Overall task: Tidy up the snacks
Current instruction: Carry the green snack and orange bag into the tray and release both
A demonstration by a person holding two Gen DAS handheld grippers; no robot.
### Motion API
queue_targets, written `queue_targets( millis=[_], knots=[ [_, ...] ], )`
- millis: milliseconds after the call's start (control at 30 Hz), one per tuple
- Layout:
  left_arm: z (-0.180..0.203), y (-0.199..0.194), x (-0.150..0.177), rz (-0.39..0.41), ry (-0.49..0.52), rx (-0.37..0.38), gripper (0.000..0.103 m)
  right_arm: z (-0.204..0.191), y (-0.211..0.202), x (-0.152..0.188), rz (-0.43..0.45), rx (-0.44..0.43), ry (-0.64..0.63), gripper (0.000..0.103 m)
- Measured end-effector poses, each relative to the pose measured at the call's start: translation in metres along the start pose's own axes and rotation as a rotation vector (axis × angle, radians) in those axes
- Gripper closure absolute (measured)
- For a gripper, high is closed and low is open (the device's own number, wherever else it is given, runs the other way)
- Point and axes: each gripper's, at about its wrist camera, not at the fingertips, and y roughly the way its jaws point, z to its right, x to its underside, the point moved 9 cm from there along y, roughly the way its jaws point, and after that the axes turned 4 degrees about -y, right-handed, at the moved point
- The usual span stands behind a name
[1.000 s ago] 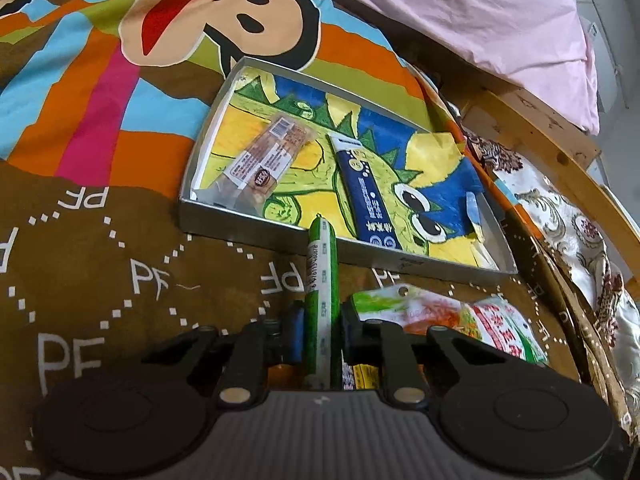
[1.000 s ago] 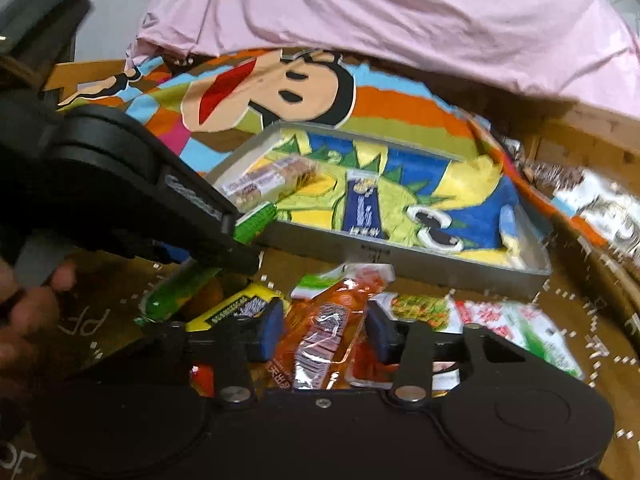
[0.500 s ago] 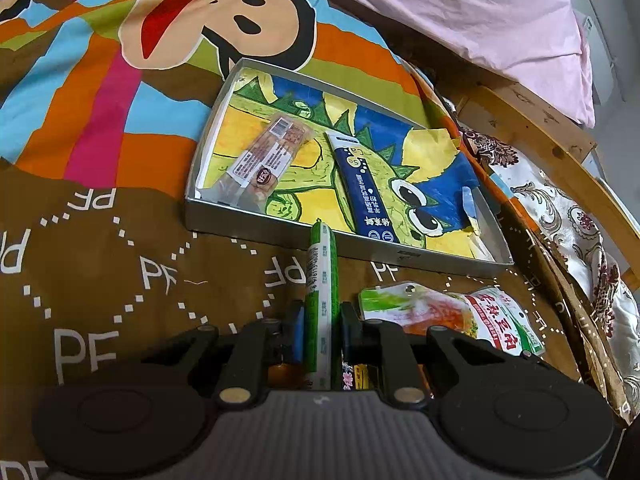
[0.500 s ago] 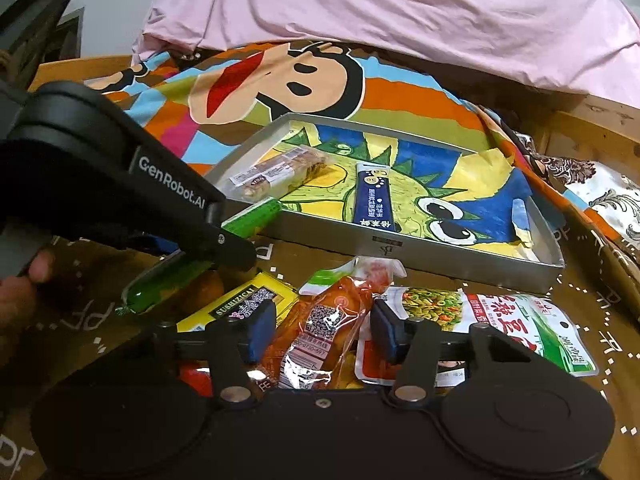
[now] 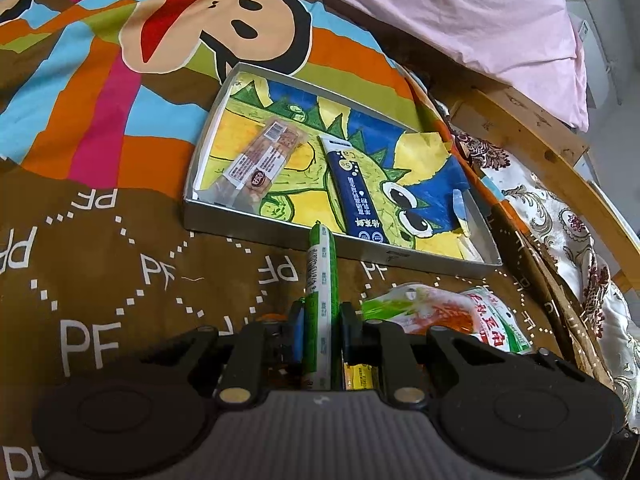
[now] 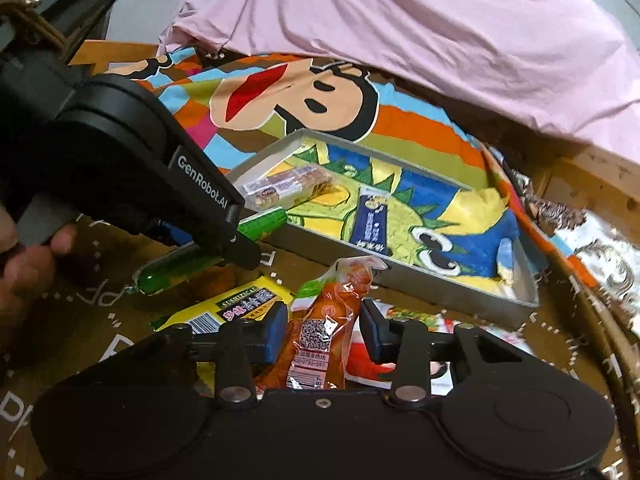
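Note:
My left gripper [image 5: 320,332] is shut on a green sausage stick [image 5: 320,300], which points at the near rim of the silver tray [image 5: 280,236]. Seen from the right wrist, that left gripper [image 6: 236,240] hovers just short of the tray [image 6: 400,280], the green stick [image 6: 260,222] jutting out both sides. My right gripper [image 6: 322,332] is closing around an orange snack packet [image 6: 320,332] that stands between its jaws, with a thin gap still showing at the pads. In the tray lie a clear nut bar [image 5: 260,160] and a blue packet [image 5: 356,196].
A yellow packet [image 6: 240,304] and a green-and-white pea packet [image 5: 480,320] lie on the brown bedspread near the grippers. Pink bedding [image 6: 400,40] is heaped behind the tray. A wooden bed frame [image 5: 540,140] runs along the right. A person's hand [image 6: 24,264] grips the left tool.
The right jaws have narrowed around the orange packet and the right view has rolled a little. The left gripper keeps its hold on the green stick and has hardly moved.

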Motion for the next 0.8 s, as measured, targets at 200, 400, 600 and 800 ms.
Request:
queue_targets(
  millis=[200, 400, 600, 800],
  knots=[
    [0.004, -0.002, -0.016, 0.035, 0.008, 0.01, 0.084, 0.017, -0.006, -0.016, 0.033, 0.012, -0.002, 0.062],
    [0.011, 0.009, -0.048, 0.088, 0.035, 0.014, 0.084, 0.052, 0.01, -0.051, 0.07, 0.03, -0.008, 0.062],
    [0.019, 0.037, -0.083, 0.135, 0.075, 0.012, 0.084, 0.095, 0.048, -0.091, 0.099, 0.049, 0.003, 0.062],
    [0.022, 0.068, -0.111, 0.178, 0.091, -0.001, 0.084, 0.135, 0.102, -0.108, 0.066, 0.064, 0.079, 0.063]
  ],
)
